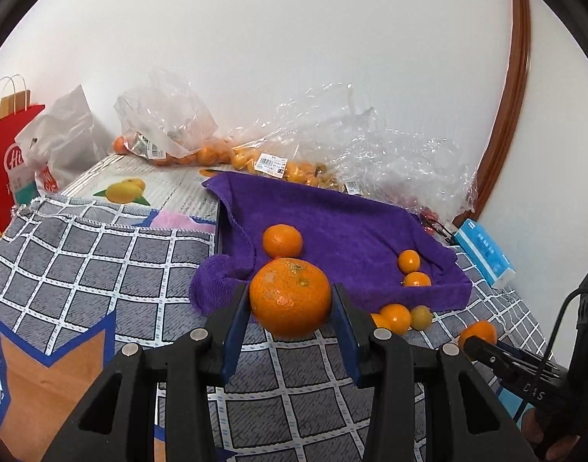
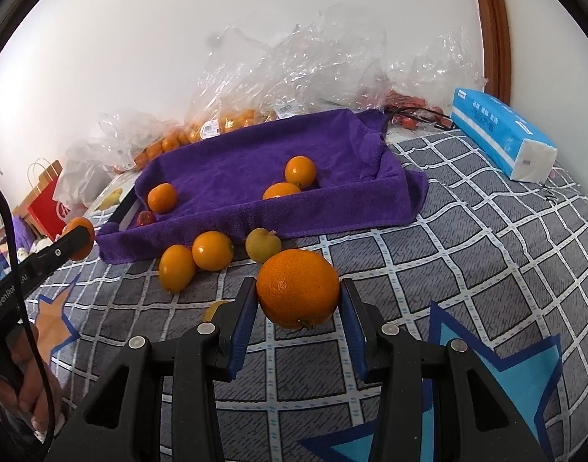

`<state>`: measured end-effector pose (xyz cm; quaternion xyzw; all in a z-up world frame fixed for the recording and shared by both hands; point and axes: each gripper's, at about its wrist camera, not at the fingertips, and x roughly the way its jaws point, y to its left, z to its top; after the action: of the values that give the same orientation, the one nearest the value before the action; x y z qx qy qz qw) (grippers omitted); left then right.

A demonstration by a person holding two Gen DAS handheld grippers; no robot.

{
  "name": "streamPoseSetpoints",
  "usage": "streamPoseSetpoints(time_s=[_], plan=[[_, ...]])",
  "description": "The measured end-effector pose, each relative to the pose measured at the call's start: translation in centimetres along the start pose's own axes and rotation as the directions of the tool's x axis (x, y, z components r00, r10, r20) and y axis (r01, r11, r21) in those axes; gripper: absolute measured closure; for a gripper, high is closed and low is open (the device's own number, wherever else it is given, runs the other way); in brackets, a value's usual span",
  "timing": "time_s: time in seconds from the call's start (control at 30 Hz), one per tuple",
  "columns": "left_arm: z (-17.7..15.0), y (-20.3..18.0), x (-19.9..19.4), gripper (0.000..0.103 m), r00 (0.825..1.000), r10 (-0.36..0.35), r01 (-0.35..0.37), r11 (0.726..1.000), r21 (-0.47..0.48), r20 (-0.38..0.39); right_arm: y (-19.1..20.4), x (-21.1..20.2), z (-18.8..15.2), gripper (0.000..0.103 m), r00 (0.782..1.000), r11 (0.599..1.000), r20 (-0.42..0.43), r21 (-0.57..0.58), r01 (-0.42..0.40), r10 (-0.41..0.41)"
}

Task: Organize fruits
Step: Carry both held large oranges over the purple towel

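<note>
My left gripper (image 1: 290, 300) is shut on a large orange (image 1: 290, 295), held above the checked cloth just in front of the purple-towel tray (image 1: 344, 219). My right gripper (image 2: 298, 292) is shut on another orange (image 2: 297, 287) in front of the tray (image 2: 255, 177). The tray holds three small oranges (image 2: 300, 171) (image 2: 162, 198) (image 2: 280, 191). Two oranges (image 2: 213, 250) (image 2: 176, 267) and a yellowish fruit (image 2: 263, 244) lie on the cloth before the tray. The left gripper with its orange (image 2: 80, 238) shows at the left in the right wrist view.
Clear plastic bags of small oranges (image 1: 201, 146) lie along the wall behind the tray. A blue tissue pack (image 2: 501, 133) lies at the right. A red paper bag (image 1: 9, 161) stands at the far left. A yellow fruit (image 2: 215, 308) peeks beside my right finger.
</note>
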<state>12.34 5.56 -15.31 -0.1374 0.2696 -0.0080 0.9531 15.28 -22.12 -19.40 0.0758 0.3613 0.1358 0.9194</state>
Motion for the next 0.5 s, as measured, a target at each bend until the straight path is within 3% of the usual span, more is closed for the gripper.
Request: streamPoseSetpoints(time_s=[0.5], plan=[[3.3,0.7,-1.3,0.063,1.000,0.010,-0.011,1.000,-0.027,-0.026,2.4,-3.0,3.6,0.060,0.997,0.998,0.066,-0.041,-0.037,0.040]])
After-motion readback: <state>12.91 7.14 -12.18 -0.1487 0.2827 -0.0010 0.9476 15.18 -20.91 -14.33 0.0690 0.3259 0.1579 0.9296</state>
